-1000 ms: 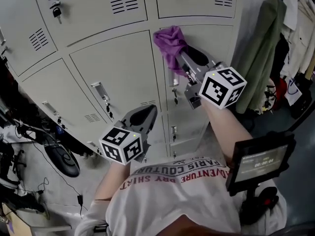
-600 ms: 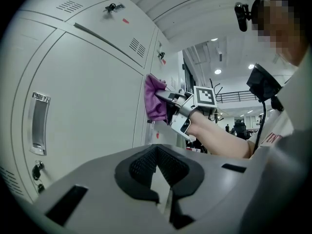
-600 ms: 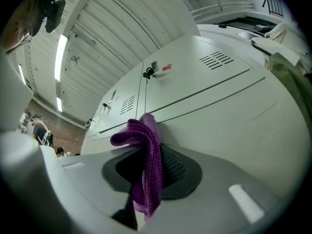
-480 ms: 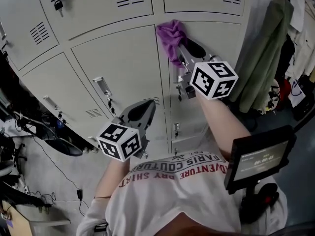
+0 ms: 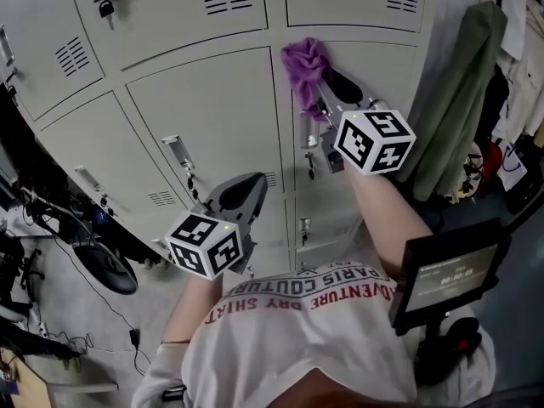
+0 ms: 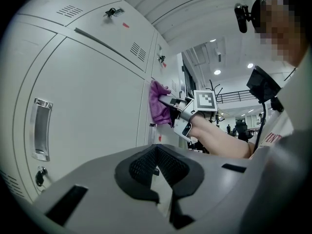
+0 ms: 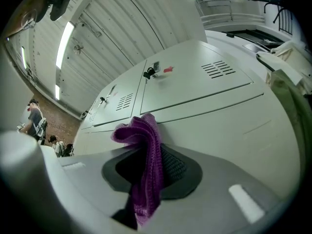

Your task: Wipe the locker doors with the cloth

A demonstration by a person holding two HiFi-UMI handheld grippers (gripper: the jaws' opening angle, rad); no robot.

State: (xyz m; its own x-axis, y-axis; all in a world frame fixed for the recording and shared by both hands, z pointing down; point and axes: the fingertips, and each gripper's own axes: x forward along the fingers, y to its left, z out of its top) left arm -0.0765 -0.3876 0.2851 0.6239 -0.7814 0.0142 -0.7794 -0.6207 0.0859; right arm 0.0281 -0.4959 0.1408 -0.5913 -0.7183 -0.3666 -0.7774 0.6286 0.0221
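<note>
A purple cloth [image 5: 304,62] is bunched against the upper left corner of a grey locker door [image 5: 378,66], next to the seam with the neighbouring door [image 5: 204,109]. My right gripper [image 5: 321,92] is shut on the cloth and holds it against the metal. In the right gripper view the cloth [image 7: 144,150] hangs down between the dark pads [image 7: 170,167]. My left gripper [image 5: 242,195] is lower, in front of the middle lockers, shut and holding nothing. The left gripper view shows its own jaws [image 6: 156,152] and, further off, the cloth [image 6: 157,108] on the door.
A green coat [image 5: 459,100] hangs right of the lockers. A small screen on a stand [image 5: 446,279] is at my right hip. Door handles [image 5: 174,151] and a key [image 5: 106,8] stick out of the doors. Cables and dark gear [image 5: 102,270] lie on the floor at left.
The right gripper and the cloth have slid a little to the right on the door. The left gripper has stayed roughly where it was.
</note>
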